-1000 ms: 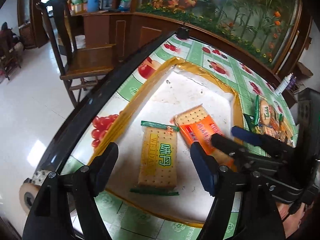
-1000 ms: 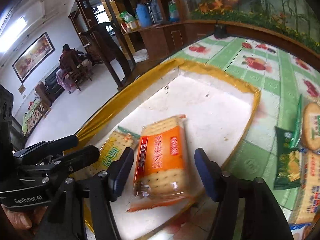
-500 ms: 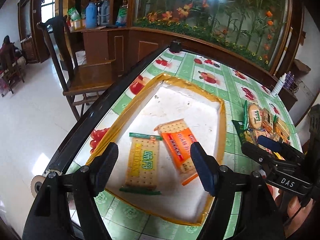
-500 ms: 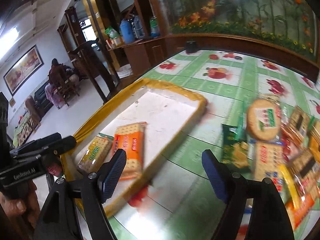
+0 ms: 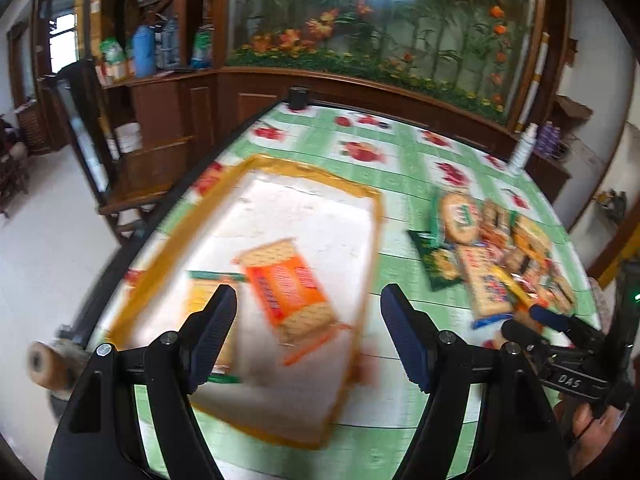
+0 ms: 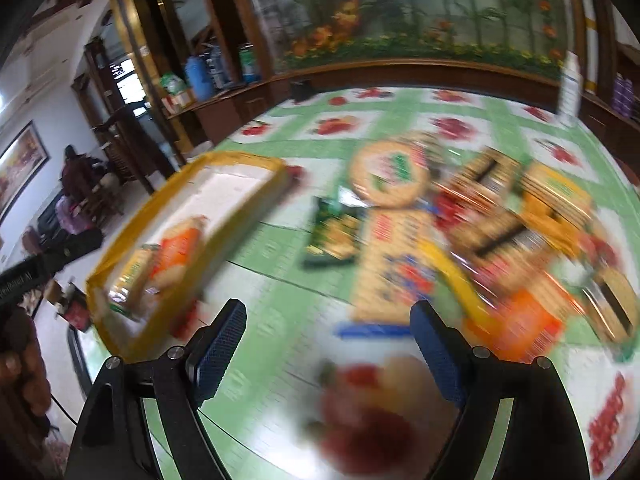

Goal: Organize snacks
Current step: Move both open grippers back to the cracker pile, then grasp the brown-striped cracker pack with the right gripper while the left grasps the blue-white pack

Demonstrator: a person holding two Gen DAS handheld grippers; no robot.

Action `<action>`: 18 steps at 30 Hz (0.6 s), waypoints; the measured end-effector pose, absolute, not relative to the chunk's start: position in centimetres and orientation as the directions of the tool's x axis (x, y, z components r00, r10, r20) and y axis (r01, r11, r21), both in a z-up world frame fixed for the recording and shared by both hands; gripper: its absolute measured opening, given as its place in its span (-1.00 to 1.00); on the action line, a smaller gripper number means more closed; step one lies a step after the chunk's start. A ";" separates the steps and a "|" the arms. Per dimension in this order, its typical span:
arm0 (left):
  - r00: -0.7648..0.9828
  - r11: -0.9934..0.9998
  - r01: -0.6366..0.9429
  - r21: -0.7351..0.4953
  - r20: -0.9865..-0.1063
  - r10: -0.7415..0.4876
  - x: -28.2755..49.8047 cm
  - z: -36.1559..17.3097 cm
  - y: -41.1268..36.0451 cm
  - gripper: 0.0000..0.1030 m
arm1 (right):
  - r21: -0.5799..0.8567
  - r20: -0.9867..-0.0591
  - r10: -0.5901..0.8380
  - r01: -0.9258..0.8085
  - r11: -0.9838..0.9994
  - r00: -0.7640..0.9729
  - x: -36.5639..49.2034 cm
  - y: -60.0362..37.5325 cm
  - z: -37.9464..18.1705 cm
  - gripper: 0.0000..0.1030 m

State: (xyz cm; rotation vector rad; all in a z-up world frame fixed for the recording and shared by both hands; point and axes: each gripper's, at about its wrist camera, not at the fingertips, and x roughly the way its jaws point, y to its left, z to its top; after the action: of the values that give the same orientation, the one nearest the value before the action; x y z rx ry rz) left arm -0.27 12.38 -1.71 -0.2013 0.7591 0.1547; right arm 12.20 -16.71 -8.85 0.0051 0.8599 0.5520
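Observation:
A white tray with a yellow rim [image 5: 316, 168] lies on the table and holds an orange cracker pack [image 5: 290, 292] and a yellow cracker pack [image 5: 204, 300]. The tray also shows in the right wrist view [image 6: 248, 162]. A pile of snack packs [image 5: 492, 248] lies to the tray's right, also in the right wrist view [image 6: 480, 216]. My left gripper [image 5: 308, 332] is open and empty above the tray's near end. My right gripper [image 6: 328, 348] is open and empty above the tablecloth, near the pile. Both views are blurred.
The table has a green checked cloth with fruit prints [image 5: 400, 148]. A white bottle [image 5: 524, 148] stands at the far right edge. A small black object [image 5: 298, 98] sits at the far edge. A wooden chair [image 5: 132, 160] stands left of the table.
Both grippers have pulled back from the tray and swung right, towards the snack pile. The orange pack stays in the tray beside the yellow one.

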 end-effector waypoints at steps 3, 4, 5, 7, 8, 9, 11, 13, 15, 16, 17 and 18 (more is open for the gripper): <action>0.704 0.974 -0.172 -0.148 -0.710 0.017 0.5 -2.3 10.4 0.45 | 0.219 -0.736 0.419 -0.398 0.891 0.532 11.9 -19.8 -9.8 0.67; 0.701 0.978 -0.146 -0.152 -0.713 -0.006 0.9 -2.6 9.5 0.45 | 0.212 -0.742 0.399 -0.376 0.902 0.539 11.7 -20.9 -10.1 0.67; 0.698 0.981 -0.124 -0.150 -0.715 -0.021 1.1 -2.7 8.6 0.45 | 0.208 -0.747 0.384 -0.358 0.911 0.543 11.6 -21.9 -10.4 0.67; 0.692 0.988 -0.077 -0.137 -0.720 -0.046 1.8 -3.2 6.7 0.45 | 0.209 -0.754 0.365 -0.328 0.921 0.547 11.4 -23.6 -10.8 0.67; 0.687 0.989 -0.054 -0.136 -0.724 -0.062 1.9 -3.4 6.0 0.44 | 0.208 -0.755 0.359 -0.318 0.925 0.549 11.4 -24.3 -11.0 0.67; 0.681 0.991 -0.028 -0.134 -0.728 -0.079 2.3 -3.6 4.9 0.44 | 0.203 -0.759 0.347 -0.306 0.930 0.551 11.3 -25.0 -11.3 0.68; 0.670 0.992 0.002 -0.129 -0.736 -0.097 2.9 -4.1 3.3 0.44 | 0.199 -0.764 0.331 -0.286 0.937 0.553 11.3 -26.2 -11.6 0.68; 0.651 0.990 0.017 -0.138 -0.750 -0.116 4.1 -4.8 1.9 0.44 | 0.206 -0.766 0.328 -0.273 0.940 0.553 11.6 -26.9 -11.8 0.68; 0.634 0.988 0.025 -0.155 -0.761 -0.136 5.1 -5.3 1.0 0.44 | 0.218 -0.765 0.332 -0.263 0.940 0.552 12.1 -27.3 -12.0 0.68; 0.623 0.986 0.028 -0.166 -0.768 -0.147 5.8 -5.6 0.6 0.44 | 0.226 -0.762 0.340 -0.266 0.937 0.551 12.2 -27.3 -11.9 0.68; 0.617 0.985 0.028 -0.172 -0.772 -0.153 6.1 -5.9 0.4 0.44 | 0.226 -0.762 0.342 -0.268 0.936 0.551 12.3 -27.2 -11.9 0.68; 0.609 0.984 0.025 -0.176 -0.778 -0.154 6.7 -6.2 0.1 0.44 | 0.225 -0.761 0.342 -0.271 0.936 0.551 12.5 -27.0 -11.9 0.68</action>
State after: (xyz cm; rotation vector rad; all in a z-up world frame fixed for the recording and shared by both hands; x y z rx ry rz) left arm 6.71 0.14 -6.19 -0.1531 0.9110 -0.1039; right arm 12.47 -27.03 -11.89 0.0844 0.9182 0.3631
